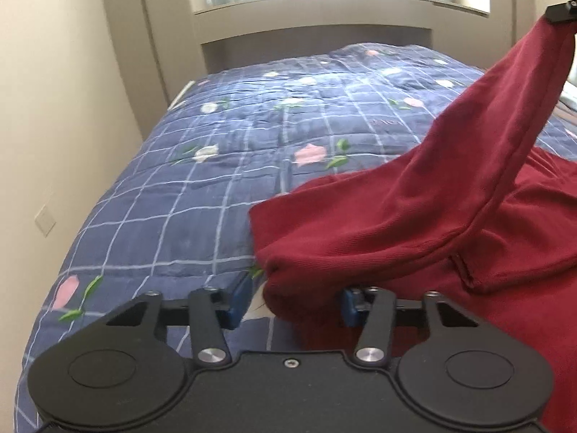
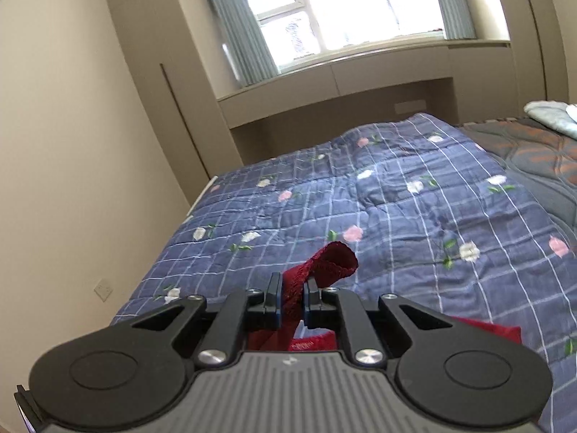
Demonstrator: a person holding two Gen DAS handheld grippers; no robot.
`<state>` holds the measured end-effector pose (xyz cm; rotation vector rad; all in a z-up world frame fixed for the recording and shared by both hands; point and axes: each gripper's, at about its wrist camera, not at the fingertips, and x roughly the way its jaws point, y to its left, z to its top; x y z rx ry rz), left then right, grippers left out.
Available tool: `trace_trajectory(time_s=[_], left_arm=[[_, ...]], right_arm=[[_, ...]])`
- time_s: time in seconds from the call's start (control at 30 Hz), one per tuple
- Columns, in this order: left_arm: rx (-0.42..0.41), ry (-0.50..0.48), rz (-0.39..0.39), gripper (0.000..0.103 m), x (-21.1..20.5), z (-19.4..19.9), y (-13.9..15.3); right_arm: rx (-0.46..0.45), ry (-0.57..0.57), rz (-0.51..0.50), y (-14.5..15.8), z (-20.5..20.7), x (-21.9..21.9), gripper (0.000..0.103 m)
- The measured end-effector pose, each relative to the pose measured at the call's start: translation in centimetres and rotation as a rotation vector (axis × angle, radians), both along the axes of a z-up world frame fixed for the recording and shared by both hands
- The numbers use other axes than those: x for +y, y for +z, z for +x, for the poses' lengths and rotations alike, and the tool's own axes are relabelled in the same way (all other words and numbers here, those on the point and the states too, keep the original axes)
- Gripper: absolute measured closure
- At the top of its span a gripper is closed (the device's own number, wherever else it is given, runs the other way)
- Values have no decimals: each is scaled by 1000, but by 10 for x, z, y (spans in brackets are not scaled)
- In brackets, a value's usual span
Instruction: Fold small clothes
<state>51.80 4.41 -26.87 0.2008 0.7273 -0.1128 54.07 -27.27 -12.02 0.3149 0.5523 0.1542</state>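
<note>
Red garment half-lifted off the quilt, one end in my right gripper.

On my left I see the beige wall (image 1: 54, 108), then the blue checked floral quilt (image 1: 180, 198). My left gripper (image 1: 294, 301) sits low with its jaws spread wide, the near folded edge of the red garment (image 1: 414, 223) lying between the blue fingertips (image 1: 239, 297), not pinched. Further right, a sleeve-like strip of the garment rises off the quilt to my right gripper (image 2: 292, 297), whose jaws are narrowed tight on the fabric, a ribbed end curling out past them.
</note>
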Motion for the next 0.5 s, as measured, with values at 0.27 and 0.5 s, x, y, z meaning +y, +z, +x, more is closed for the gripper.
trace_trajectory(time_s=[0.27, 0.5], left_arm=[[49, 99, -61, 95, 12, 1, 8], [174, 331, -390, 95, 64, 7, -7]], right_arm=[[73, -68, 47, -25, -16, -19, 91], [292, -59, -18, -101, -30, -12, 91]])
